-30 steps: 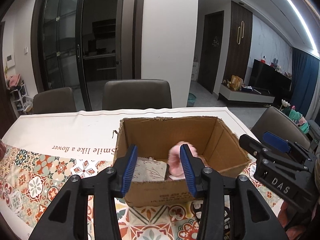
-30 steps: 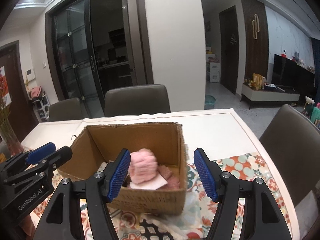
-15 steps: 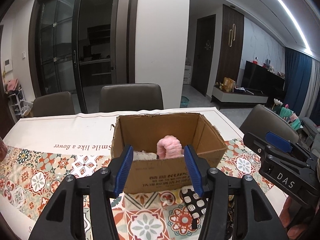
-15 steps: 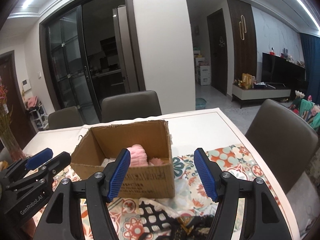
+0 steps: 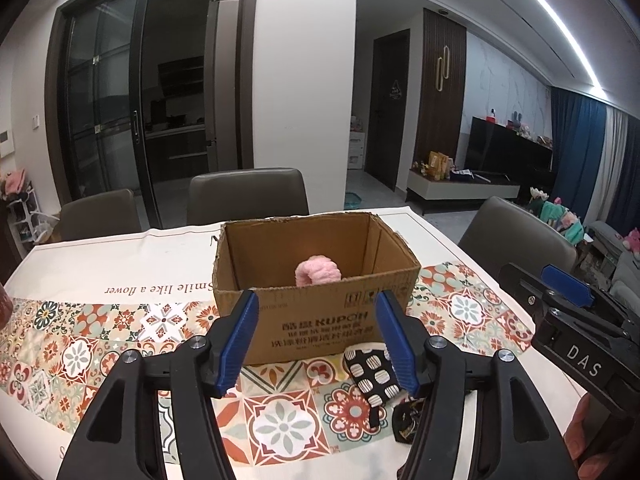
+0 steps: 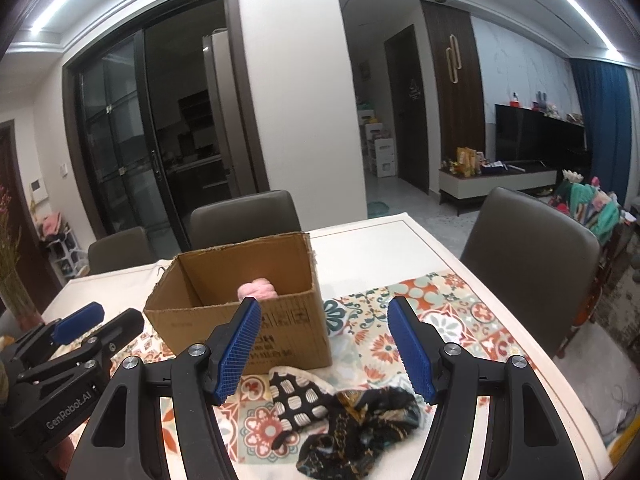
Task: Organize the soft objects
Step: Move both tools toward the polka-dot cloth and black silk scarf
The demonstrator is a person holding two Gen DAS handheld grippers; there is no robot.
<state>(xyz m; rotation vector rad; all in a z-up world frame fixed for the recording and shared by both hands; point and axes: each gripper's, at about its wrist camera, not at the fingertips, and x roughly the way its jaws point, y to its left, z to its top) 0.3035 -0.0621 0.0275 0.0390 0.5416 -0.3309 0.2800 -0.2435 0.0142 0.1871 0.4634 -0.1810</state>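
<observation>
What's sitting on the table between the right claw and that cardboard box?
Patterned dark cloths on the tablecloth, right before the cardboard box; right wrist view.

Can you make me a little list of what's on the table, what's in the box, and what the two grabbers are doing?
box: cardboard box, open top, on the table
in box: pink fluffy thing
in front of box: black-and-white cloth and dark patterned cloth, on the tablecloth
left gripper: open, holding nothing, jaws have just been opening
right gripper: open, holding nothing, above the cloths
</observation>
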